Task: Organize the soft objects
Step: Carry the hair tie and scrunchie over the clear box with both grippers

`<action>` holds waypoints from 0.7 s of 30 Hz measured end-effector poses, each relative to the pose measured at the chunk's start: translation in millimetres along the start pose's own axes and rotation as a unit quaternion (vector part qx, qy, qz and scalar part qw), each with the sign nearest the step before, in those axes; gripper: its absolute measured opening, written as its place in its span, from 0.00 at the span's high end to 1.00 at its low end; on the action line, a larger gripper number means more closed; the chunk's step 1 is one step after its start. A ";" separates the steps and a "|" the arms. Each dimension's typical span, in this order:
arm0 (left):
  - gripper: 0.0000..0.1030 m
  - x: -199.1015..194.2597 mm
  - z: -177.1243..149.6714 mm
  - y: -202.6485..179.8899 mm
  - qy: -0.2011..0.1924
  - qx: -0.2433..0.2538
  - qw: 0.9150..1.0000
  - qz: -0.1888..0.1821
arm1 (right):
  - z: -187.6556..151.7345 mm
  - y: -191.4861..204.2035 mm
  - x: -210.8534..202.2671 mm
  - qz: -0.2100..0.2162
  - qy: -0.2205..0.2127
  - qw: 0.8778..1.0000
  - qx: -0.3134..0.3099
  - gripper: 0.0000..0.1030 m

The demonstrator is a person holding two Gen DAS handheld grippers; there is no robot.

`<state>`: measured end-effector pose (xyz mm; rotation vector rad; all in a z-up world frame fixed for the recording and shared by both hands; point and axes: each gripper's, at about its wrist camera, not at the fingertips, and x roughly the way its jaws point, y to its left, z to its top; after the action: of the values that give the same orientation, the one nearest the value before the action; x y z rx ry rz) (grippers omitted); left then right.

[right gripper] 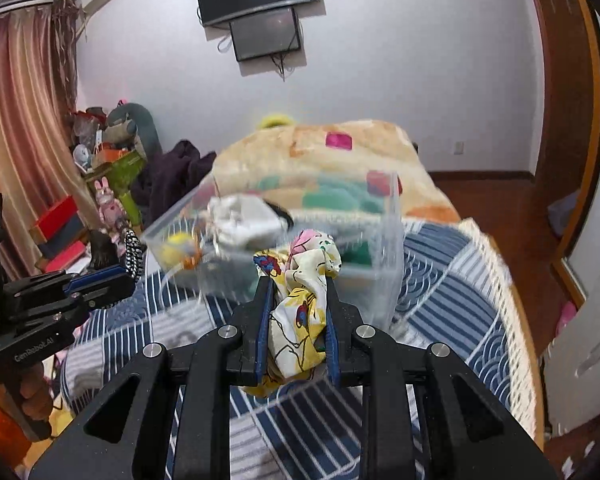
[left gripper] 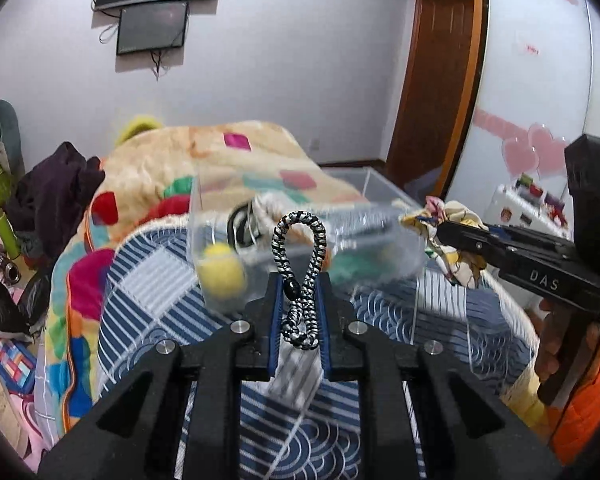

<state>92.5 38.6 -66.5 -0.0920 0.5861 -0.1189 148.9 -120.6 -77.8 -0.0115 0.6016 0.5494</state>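
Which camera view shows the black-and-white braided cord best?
The left wrist view: the braided cord stands centred between the left gripper fingers, loop fully visible. The right wrist view shows only a small piece of it at the left edge.

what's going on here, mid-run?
A person holds a gripper in each hand over a bed with a blue-and-white striped quilt. The left gripper is shut on a black-and-white braided cord loop. The right gripper is shut on a crumpled cartoon-print cloth. Ahead sits a clear plastic box already holding a yellow ball and other soft items.
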 end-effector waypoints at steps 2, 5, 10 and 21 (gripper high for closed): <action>0.85 1.0 8.3 3.6 -0.009 -0.007 1.000 0.001 | 7.8 1.0 -1.4 -0.001 -0.011 1.000 -0.002 0.80; 0.85 4.1 17.6 8.1 -0.018 -0.014 1.000 0.004 | 18.9 3.2 -6.3 -0.001 -0.031 0.999 -0.006 0.80; 0.85 14.1 28.0 11.8 -0.024 -0.014 0.999 0.019 | 32.7 7.1 -11.4 -0.005 -0.058 0.998 -0.013 0.80; 0.85 42.7 30.1 28.9 -0.003 -0.019 0.999 0.047 | 25.1 4.6 9.0 -0.005 -0.019 0.999 -0.025 0.78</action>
<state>147.1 62.9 -68.3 -0.1009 0.5860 -0.0161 166.2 -108.1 -61.2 -0.0516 0.5502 0.5535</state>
